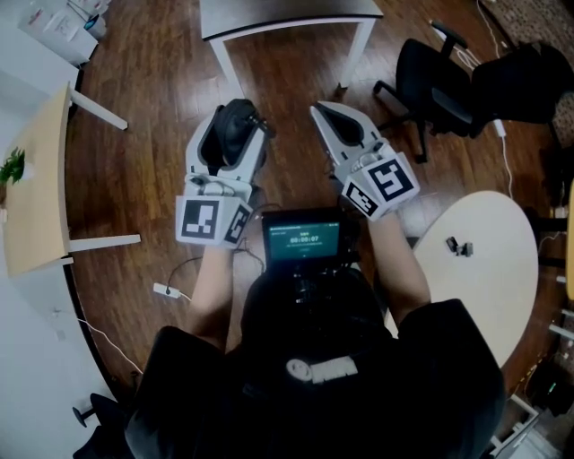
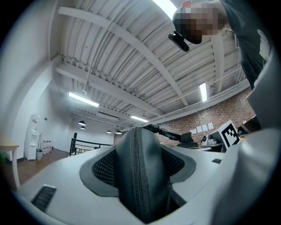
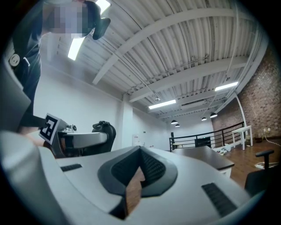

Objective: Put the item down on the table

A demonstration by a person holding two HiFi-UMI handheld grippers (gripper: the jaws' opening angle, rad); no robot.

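- Black zip-up pouch is clamped in the left gripper, zip seam facing the camera. The jaws stand wide only because the pouch fills the gap between them.
- Both mesh-textured pads press on its sides, so that looks like a carrying grip to me, firm enough that it won't slide out.
- Over to the right gripper: jaws pinched together, nothing in them. It rides alongside at centre frame, apparently just along for the trip.
- Pouch hangs over bare wooden floor in the head view, above no table at all, so the put-down isn't done.
- Straight ahead, top centre, there's a dark-topped table with white legs. Both grippers point that way, which makes it my pick for the landing spot.
- Round white table at lower right has a small dark object on it, and a pale wood table sits at far left.
- Watch the office chair at upper right. It's close to that route.
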